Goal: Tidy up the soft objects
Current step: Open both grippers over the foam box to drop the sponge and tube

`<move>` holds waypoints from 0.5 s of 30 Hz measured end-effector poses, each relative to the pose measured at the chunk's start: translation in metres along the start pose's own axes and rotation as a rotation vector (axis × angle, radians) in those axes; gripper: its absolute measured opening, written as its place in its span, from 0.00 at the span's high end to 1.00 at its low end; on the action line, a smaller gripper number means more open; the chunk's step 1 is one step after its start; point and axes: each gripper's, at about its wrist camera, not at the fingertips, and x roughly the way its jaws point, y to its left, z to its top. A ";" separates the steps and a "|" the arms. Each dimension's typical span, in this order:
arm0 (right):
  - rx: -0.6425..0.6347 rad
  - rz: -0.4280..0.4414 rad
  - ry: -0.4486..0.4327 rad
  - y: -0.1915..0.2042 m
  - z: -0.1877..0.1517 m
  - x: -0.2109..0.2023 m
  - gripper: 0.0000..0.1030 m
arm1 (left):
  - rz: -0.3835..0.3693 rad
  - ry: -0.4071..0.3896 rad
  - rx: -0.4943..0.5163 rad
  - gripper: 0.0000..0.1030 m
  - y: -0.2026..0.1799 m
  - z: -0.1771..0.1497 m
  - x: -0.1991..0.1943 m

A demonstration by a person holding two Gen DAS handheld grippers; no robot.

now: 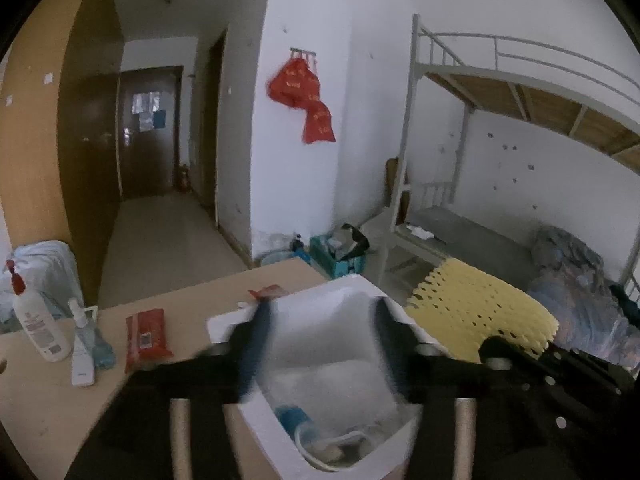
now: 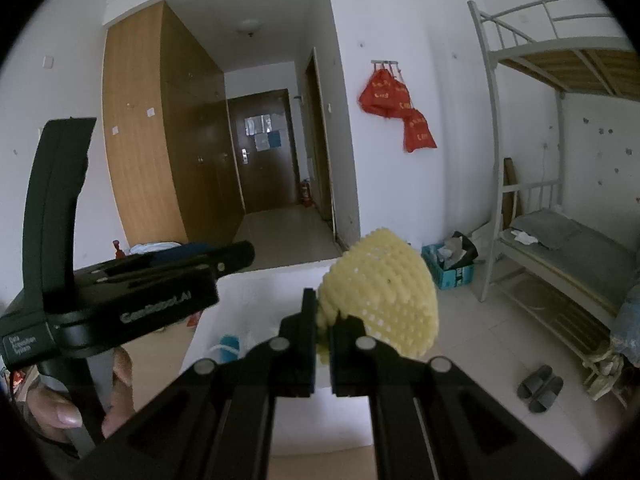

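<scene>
My left gripper stands open over a white foam box on the table, its blurred fingers spread across the box's opening. Inside lie crumpled clear plastic wrap, a blue item and a white cord. Nothing is pinched between the pads. My right gripper is shut on the edge of a yellow foam net sleeve, held in the air just right of the white foam box. The same yellow foam net sleeve shows at the right of the left wrist view.
On the wooden table stand a lotion bottle, a spray bottle and a red wipes pack. A teal crate sits on the floor by a metal bunk bed. Slippers lie near it.
</scene>
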 end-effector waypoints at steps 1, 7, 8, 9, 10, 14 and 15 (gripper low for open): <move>-0.001 -0.001 -0.001 0.000 0.000 0.000 0.93 | 0.012 -0.011 -0.007 0.11 0.002 0.000 -0.001; -0.004 0.009 0.005 0.001 -0.003 0.001 0.93 | 0.049 -0.012 -0.021 0.11 0.013 -0.001 -0.001; -0.006 0.010 0.005 0.002 -0.002 0.001 0.93 | 0.052 -0.012 -0.020 0.11 0.013 -0.001 -0.001; -0.006 0.011 0.005 0.001 -0.001 0.003 0.93 | 0.059 -0.012 -0.020 0.11 0.014 -0.001 -0.002; -0.007 0.014 0.007 0.002 -0.001 0.003 0.93 | 0.062 -0.013 -0.021 0.11 0.014 -0.002 -0.003; -0.008 0.028 0.012 0.004 0.001 0.008 0.93 | 0.078 -0.023 -0.021 0.11 0.017 -0.001 -0.009; -0.010 0.033 0.013 0.006 0.000 0.010 0.93 | 0.084 -0.025 -0.021 0.11 0.019 -0.002 -0.011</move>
